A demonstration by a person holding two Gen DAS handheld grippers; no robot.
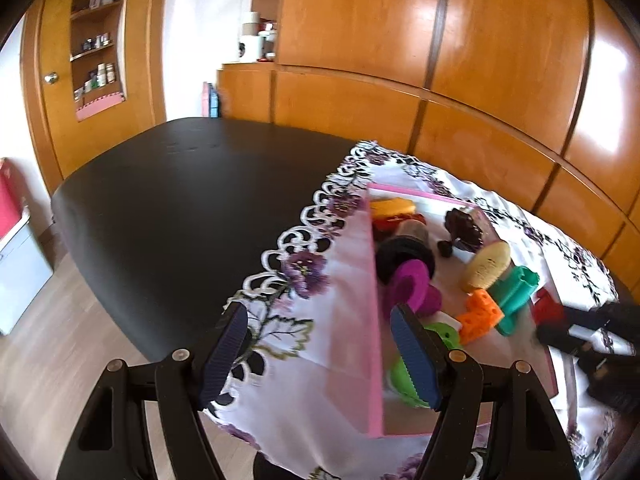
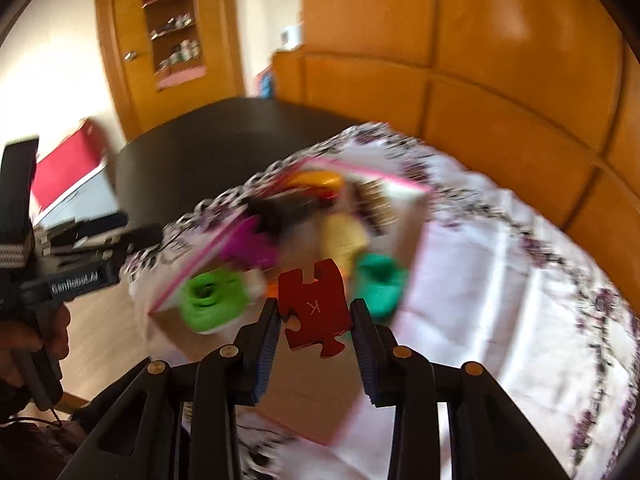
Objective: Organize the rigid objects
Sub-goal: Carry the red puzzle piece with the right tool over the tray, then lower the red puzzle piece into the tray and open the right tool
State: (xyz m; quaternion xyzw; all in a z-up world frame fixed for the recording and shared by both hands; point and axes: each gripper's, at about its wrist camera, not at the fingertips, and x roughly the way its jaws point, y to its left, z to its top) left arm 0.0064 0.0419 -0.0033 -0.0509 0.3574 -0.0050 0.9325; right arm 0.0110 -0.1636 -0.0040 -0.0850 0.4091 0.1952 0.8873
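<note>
A pink box (image 1: 374, 320) lies on a flowered cloth and holds several toys: a purple ring (image 1: 408, 280), an orange block (image 1: 478, 316), a teal piece (image 1: 514, 296), a tan biscuit shape (image 1: 486, 262), a green piece (image 1: 404, 376). My left gripper (image 1: 320, 356) is open and empty, its jaws straddling the box's left wall. My right gripper (image 2: 314, 324) is shut on a red puzzle piece (image 2: 314, 308) marked K, held above the box (image 2: 188, 276). It shows at the right in the left wrist view (image 1: 568, 328). The right wrist view is blurred.
The cloth (image 1: 304, 280) covers part of a black table (image 1: 180, 200). Wooden cabinets (image 1: 440, 60) stand behind it. A shelf niche (image 1: 98, 40) holds small bottles. A red and white box (image 2: 72, 172) stands on the floor at left.
</note>
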